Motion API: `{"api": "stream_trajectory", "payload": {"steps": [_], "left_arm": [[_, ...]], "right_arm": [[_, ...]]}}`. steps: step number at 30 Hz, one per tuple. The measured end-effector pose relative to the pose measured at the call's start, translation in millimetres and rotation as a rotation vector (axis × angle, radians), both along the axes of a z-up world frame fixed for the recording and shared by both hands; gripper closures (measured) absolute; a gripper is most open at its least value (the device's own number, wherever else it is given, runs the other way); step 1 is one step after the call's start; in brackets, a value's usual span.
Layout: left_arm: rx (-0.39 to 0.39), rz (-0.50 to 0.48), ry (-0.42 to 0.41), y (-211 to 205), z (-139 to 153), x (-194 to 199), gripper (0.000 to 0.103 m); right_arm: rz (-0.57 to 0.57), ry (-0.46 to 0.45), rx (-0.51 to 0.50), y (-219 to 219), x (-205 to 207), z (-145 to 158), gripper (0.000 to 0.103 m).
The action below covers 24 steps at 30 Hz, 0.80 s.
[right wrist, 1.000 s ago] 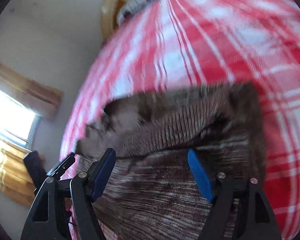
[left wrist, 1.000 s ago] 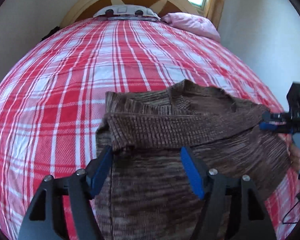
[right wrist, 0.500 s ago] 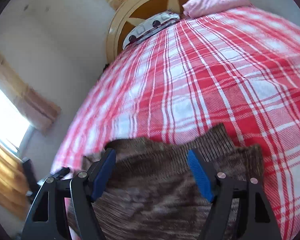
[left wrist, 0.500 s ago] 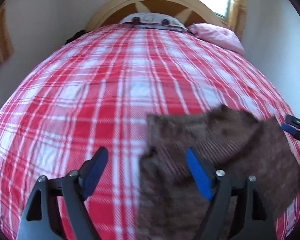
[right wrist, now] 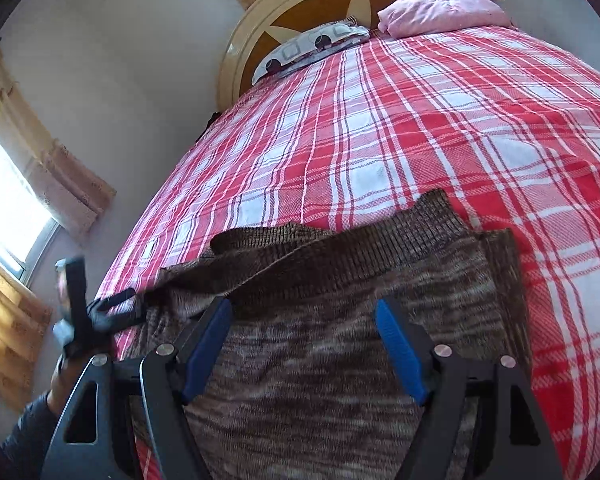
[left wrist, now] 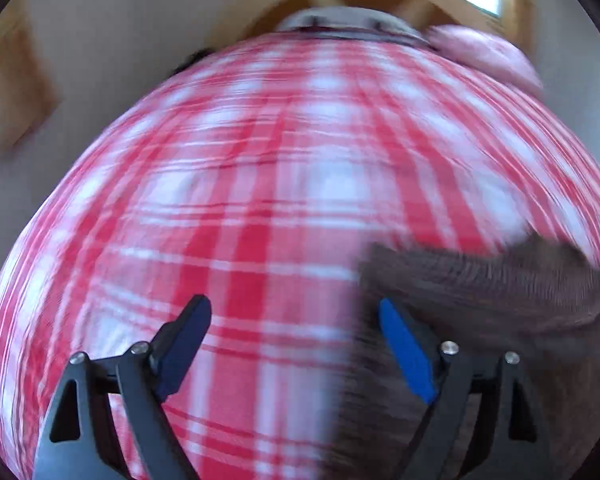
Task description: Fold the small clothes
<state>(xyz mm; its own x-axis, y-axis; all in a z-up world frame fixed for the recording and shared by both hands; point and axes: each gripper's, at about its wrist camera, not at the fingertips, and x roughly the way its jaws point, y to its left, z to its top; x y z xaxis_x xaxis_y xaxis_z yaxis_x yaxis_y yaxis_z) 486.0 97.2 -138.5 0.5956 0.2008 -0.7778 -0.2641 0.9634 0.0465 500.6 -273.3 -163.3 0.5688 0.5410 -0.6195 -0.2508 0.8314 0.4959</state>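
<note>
A brown knitted sweater (right wrist: pixel 340 320) lies folded on the red and white plaid bed (right wrist: pixel 420 128). My right gripper (right wrist: pixel 304 344) is open and empty, held just above the sweater's near part. In the blurred left wrist view the sweater (left wrist: pixel 500 300) lies at the lower right. My left gripper (left wrist: pixel 296 344) is open and empty over bare bedcover at the sweater's left edge. It also shows in the right wrist view (right wrist: pixel 112 308), beside the sweater's left corner.
A round wooden headboard (right wrist: pixel 300 12) stands at the far end, with a patterned pillow (right wrist: pixel 308 44) and a pink pillow (right wrist: pixel 440 12) against it. A curtained window (right wrist: pixel 12 184) is in the left wall. The bed's left edge runs close to the sweater.
My left gripper has swung left off the sweater and now faces bare bedcover. My right gripper has turned from across the sweater to face the headboard. The sweater now lies flat.
</note>
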Motion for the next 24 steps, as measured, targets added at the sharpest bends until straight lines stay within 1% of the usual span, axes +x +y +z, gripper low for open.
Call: {"api": "stream_trajectory", "payload": {"steps": [2, 4, 7, 9, 12, 16, 19, 21, 22, 23, 24], "left_arm": [[-0.023, 0.045, 0.0, 17.7, -0.4, -2.6, 0.015], [-0.065, 0.049, 0.017, 28.2, -4.9, -9.5, 0.015], [-0.123, 0.011, 0.039, 26.6, -8.0, -32.5, 0.015], [-0.139, -0.042, 0.037, 19.3, -6.8, -56.9, 0.015], [-0.123, -0.101, 0.033, 9.2, -3.5, -86.9, 0.015], [-0.116, -0.169, 0.058, -7.2, -6.0, -111.4, 0.015], [-0.084, -0.204, 0.058, -19.0, -10.9, -125.4, 0.014], [-0.05, -0.226, 0.061, -25.9, -15.3, -132.2, 0.014], [-0.017, -0.233, 0.07, -28.8, -19.1, -133.1, 0.014], [0.001, -0.24, 0.068, -31.1, -21.6, -135.8, 0.014], [0.003, -0.242, 0.056, -31.8, -21.5, -140.1, 0.013]], "right_arm": [[-0.004, 0.001, 0.001, -6.2, -6.8, -0.3, 0.028], [-0.018, -0.001, 0.0, -14.2, -13.9, -1.6, 0.028], [-0.034, 0.012, -0.011, -24.9, -23.6, -5.9, 0.028], [-0.049, 0.02, -0.031, -32.5, -34.0, -8.4, 0.028], [-0.063, 0.033, -0.032, -46.7, -50.5, -12.3, 0.028], [-0.089, 0.042, -0.127, -53.5, -68.1, -16.3, 0.028], [-0.097, 0.054, -0.194, -55.5, -82.7, -19.2, 0.028], [-0.092, 0.06, -0.194, -58.9, -93.8, -20.7, 0.028], [-0.09, 0.068, -0.222, -58.1, -97.6, -23.1, 0.028], [-0.096, 0.079, -0.278, -56.3, -100.9, -26.8, 0.028], [-0.099, 0.072, -0.307, -55.7, -104.3, -27.9, 0.028]]}}
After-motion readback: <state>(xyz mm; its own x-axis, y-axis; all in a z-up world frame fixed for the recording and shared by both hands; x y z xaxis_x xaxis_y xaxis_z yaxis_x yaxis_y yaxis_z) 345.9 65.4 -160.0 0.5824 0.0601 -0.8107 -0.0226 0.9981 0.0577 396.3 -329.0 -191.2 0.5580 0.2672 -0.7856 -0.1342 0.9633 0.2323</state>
